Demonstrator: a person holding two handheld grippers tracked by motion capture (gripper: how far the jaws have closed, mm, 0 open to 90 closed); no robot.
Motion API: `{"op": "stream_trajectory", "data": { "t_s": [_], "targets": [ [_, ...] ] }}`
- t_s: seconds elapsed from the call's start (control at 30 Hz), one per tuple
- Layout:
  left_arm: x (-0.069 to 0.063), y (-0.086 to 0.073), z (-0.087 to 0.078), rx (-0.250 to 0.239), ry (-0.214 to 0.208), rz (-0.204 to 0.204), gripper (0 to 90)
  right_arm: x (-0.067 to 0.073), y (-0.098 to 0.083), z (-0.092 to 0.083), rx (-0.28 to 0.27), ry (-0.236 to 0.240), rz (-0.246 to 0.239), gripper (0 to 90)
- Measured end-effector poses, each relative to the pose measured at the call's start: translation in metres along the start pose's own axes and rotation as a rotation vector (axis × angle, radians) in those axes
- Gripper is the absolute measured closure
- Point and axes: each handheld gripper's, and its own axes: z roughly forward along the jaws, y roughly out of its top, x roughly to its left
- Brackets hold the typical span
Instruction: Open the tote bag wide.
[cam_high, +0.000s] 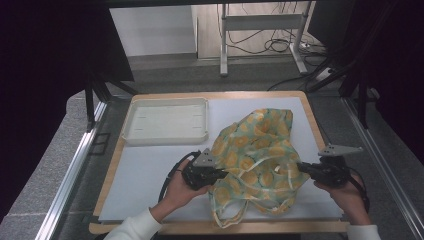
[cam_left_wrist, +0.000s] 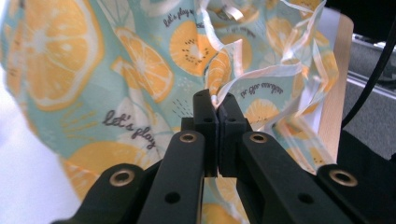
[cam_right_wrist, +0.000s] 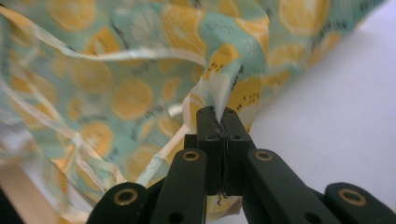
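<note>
Where white mat (cam_high: 150, 170) covers wooden table (cam_high: 115, 165), grey floor beyond: fruit-print bag (cam_high: 260, 150) right of tray (cam_high: 167, 120), lengthwise near-far, handles near, pinched by left gripper (cam_high: 220, 174) and right gripper (cam_high: 301, 167).

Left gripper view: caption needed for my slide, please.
Left gripper shut on the edge of an orange-print fabric bag.

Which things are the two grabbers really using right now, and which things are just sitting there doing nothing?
In use:
- the fruit-print cloth bag, crumpled on the white mat
- the left gripper, pinched shut on the bag's left edge
- the right gripper, pinched shut on its right edge

Just lying about:
- the white tray, beside the bag, nothing in it
- the white mat under everything
</note>
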Motion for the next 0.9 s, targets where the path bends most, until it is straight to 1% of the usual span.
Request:
{"op": "stream_trajectory", "data": {
  "t_s": [0.07, 0.13, 0.27, 0.37, 0.57, 0.77, 0.9],
  "targets": [
    [0.004, 0.003, -0.007, -0.021, -0.001, -0.007, 89.4, 0.002, 0.004, -0.004, -0.035, 0.022, 0.005, 88.2],
    [0.007, 0.005, -0.014, -0.043, 0.002, -0.015, 89.4, 0.004, 0.007, -0.007, -0.048, 0.029, 0.001, 88.2],
    [0.013, 0.012, -0.027, -0.092, 0.010, -0.031, 89.4, 0.008, 0.017, -0.009, -0.072, 0.026, -0.023, 88.2],
    [0.018, 0.016, -0.035, -0.115, 0.017, -0.038, 89.4, 0.009, 0.026, -0.009, -0.083, 0.013, -0.044, 88.2],
    [0.028, 0.025, -0.046, -0.147, 0.027, -0.059, 89.4, 0.006, 0.044, -0.004, -0.088, 0.000, -0.061, 88.2],
    [0.033, 0.032, -0.053, -0.164, 0.045, -0.061, 89.4, 0.011, 0.064, -0.005, -0.104, -0.022, -0.094, 87.6],
    [0.039, 0.034, -0.056, -0.177, 0.054, -0.073, 89.4, 0.012, 0.075, -0.006, -0.108, -0.037, -0.114, 87.6]
  ]
}}
